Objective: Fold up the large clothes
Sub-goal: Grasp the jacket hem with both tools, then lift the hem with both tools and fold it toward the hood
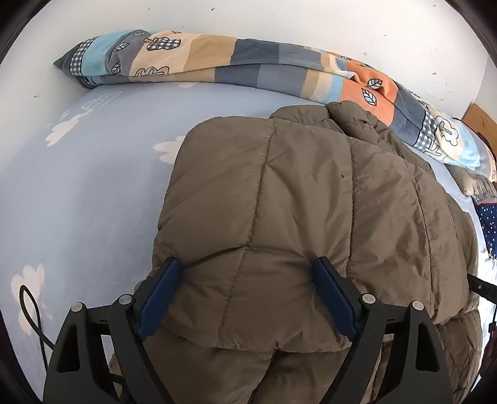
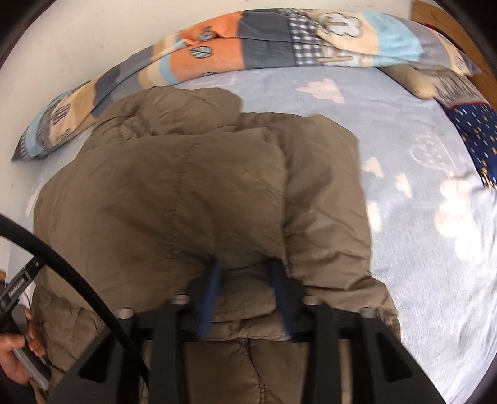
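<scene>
Brown quilted puffer jacket (image 1: 310,202) lies folded on a light blue sheet (image 1: 77,192) with white cloud prints, filling the centre and 3 o'clock side of the left wrist view. Left gripper (image 1: 248,264) sits at 6 o'clock, tilted steeply down onto the near folded edge. Its blue pads (image 1: 161,295) stand wide apart, one on each side of a puffy panel, tips resting on the fabric; no pinch visible, so it is spread wide and grips nothing. Jacket runs from the pads toward 12 o'clock, its far bunched end touching a rolled patchwork blanket (image 1: 248,59) along the white wall (image 1: 279,18).

Right wrist view is motion-blurred. Same jacket (image 2: 192,192) fills centre to 9 o'clock. Right gripper (image 2: 245,267) at 6 o'clock, also pitched steeply down, jaws about half parted with a fold of the jacket's near edge between the blue fingers (image 2: 211,289). Pads look close beside that fold; blur hides whether they press on it, so grip cannot be told. Bare sheet lies at 3 o'clock of this gripper.

At 8 o'clock in the right view, a hand (image 2: 15,357) holds the left tool's handle; a black cable (image 2: 77,279) arcs across the jacket there. A dark blue dotted fabric (image 2: 478,133) sits at 2 o'clock.
</scene>
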Motion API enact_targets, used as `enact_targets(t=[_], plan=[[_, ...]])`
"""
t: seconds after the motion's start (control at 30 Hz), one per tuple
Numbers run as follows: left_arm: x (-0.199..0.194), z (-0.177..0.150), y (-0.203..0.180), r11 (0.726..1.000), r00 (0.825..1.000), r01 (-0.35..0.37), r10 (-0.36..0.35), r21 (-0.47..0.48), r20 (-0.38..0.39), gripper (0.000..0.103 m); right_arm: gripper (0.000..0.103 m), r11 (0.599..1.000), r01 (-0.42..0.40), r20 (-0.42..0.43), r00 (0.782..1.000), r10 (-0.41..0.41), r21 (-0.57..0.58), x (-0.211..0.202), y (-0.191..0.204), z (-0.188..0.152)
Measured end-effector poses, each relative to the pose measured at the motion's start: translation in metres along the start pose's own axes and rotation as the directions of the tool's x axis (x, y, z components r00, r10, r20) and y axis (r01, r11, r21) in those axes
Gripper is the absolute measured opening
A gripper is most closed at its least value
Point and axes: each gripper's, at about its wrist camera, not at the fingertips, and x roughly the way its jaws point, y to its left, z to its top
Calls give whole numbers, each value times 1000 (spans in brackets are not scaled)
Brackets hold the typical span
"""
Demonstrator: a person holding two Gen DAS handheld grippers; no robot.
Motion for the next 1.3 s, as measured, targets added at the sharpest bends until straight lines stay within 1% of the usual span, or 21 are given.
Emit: enact_targets(t=[0.13,0.23,0.27,0.33,0.4,0.47,0.5,0.53,0.57,0.63,0.67,0.77,0.8,0.87,0.97,1.03,1.17,1.3], plan=[[-2,-1,0,1000,1000,-3,3,-17,11,88,53,999,-25,22,999,24,45,-12,-3,1],[-3,-1,-1,1000,1000,-17,17,-15,6,88,54,1000,-13,93,996,13,7,-36,10,5],[-4,0,-2,1000,1000,-21,21,-8,2,88,55,1000,-18,127,992,19,-12,-46,16,5],[-12,4,-7,998,999,-54,55,34,0,88,65,999,-30,173,984,35,-31,-61,27,5],[-21,7,-14,995,997,-71,70,72,22,88,66,996,-70,210,974,80,-54,-72,38,3],[-34,8,-22,992,995,-77,70,98,74,88,64,990,-103,164,979,119,-99,-71,53,3],[-40,7,-26,992,994,-68,58,109,92,88,56,987,-110,160,979,127,-113,-70,59,2],[-42,7,-28,992,994,-57,46,114,95,88,48,987,-98,159,980,118,-124,-68,65,-1],[-42,7,-30,992,996,-40,29,119,88,88,45,987,-80,146,984,100,-139,-63,72,-5],[-36,5,-32,992,998,-10,3,122,55,88,39,981,-85,102,989,104,-174,-51,84,-12],[-33,5,-33,993,999,-11,5,122,46,88,38,978,-94,91,989,112,-185,-48,87,-15],[-22,-2,-36,990,1000,-21,20,136,15,88,38,976,-72,73,993,88,-206,-37,95,-24],[-18,-3,-37,989,1000,-22,21,144,9,88,38,977,-58,73,995,75,-206,-32,95,-24],[-14,-6,-38,988,1000,-28,27,151,8,88,37,978,-65,54,996,77,-199,-23,92,-24],[-5,-11,-37,989,999,-34,37,147,-18,93,36,980,-75,29,996,82,-183,-13,86,-24],[-1,-14,-34,990,999,-32,36,135,-27,96,36,982,-99,4,995,100,-161,-3,80,-24],[1,-17,-34,990,999,-40,44,138,-24,98,36,982,-125,-22,992,123,-140,8,74,-26],[-9,-12,-34,992,999,-33,33,126,2,98,35,981,-116,-21,993,114,-153,4,76,-26]])
